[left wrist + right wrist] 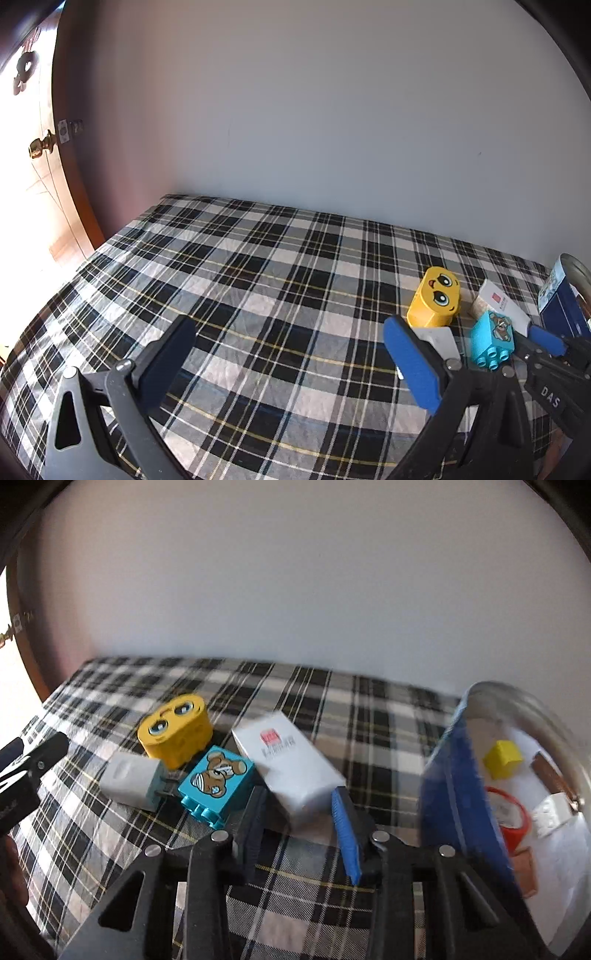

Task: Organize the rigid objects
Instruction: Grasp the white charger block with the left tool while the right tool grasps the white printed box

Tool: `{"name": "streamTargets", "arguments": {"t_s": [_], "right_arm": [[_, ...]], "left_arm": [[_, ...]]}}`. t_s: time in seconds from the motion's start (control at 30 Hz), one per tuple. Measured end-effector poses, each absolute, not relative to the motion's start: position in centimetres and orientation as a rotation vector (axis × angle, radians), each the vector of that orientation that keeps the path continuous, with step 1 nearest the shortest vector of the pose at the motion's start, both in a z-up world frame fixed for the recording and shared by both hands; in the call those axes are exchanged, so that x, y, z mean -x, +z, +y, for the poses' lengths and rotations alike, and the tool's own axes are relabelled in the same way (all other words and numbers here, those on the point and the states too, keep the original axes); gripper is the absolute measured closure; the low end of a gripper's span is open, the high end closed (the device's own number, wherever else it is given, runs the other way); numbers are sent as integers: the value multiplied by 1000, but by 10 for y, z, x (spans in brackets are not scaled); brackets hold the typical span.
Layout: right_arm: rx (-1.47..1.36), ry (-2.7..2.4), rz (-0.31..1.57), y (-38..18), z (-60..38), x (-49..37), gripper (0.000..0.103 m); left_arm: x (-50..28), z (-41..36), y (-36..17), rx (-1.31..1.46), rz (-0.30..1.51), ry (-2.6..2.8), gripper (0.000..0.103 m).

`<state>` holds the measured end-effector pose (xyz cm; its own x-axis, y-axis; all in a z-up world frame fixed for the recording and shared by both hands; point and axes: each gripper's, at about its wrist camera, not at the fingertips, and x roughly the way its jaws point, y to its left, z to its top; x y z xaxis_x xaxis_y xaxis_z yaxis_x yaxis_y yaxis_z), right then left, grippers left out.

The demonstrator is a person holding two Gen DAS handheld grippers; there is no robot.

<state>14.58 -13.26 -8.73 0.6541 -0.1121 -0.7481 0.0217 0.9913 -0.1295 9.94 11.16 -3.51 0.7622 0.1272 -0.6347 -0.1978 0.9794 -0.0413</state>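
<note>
Spanning a wide gap: left gripper (288, 354), its fingers (168, 354) spread far apart over the plaid table (258, 280), with nothing between them and nothing touched.
Right gripper (301, 823): fingers (345, 834) part open on either side of the near end of the white box (291, 771); whether the pads press it I cannot tell, as the view is blurred.
White box: lies flat on the table, long axis running from 11 o'clock to 5 o'clock in the right wrist view, its near end between the right fingers.
Teal brick (216, 781): just at 9 o'clock of the white box, studs facing the camera, a bandaged bear printed on top; it sits against the left-hand right finger.
Yellow brick (175, 731): at 11 o'clock of the teal brick, touching or nearly so, with a cartoon face of big blue eyes.
Grey block (129, 781): at 9 o'clock of the teal brick, close under the yellow brick.
Blue tin (458, 775): at 3 o'clock of the right gripper, holding a small yellow piece (502, 762), a red ring (513, 823) and other bits.
Writing: a red mark with small text on the white box, unreadable; "DAS" on the right gripper's arm in the left wrist view.
</note>
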Motion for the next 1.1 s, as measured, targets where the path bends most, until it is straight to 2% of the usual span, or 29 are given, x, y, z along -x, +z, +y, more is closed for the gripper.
{"name": "streamTargets", "arguments": {"t_s": [0.27,0.33,0.4,0.43,0.83,0.87,1.0,1.1], "right_arm": [[185,-15,878,-94,-131,-176,63],[207,-12,860,-92,-132,-180,57],[224,15,851,-91,-132,-184,41],[236,19,846,-91,-132,-186,40],[253,119,854,-95,-125,-214,40],[254,111,856,-95,-125,-214,41],[340,48,851,-98,-118,-203,58],[303,39,850,-96,-119,-191,59]], "left_arm": [[-102,113,-38,111,703,161,1],[-103,113,-38,113,705,156,1],[-103,114,-37,122,707,150,1],[-103,114,-37,126,708,144,1],[-105,107,-41,99,728,114,1],[-105,106,-42,97,732,106,1],[-106,98,-44,88,751,47,1],[-105,88,-43,67,743,-4,1]]}}
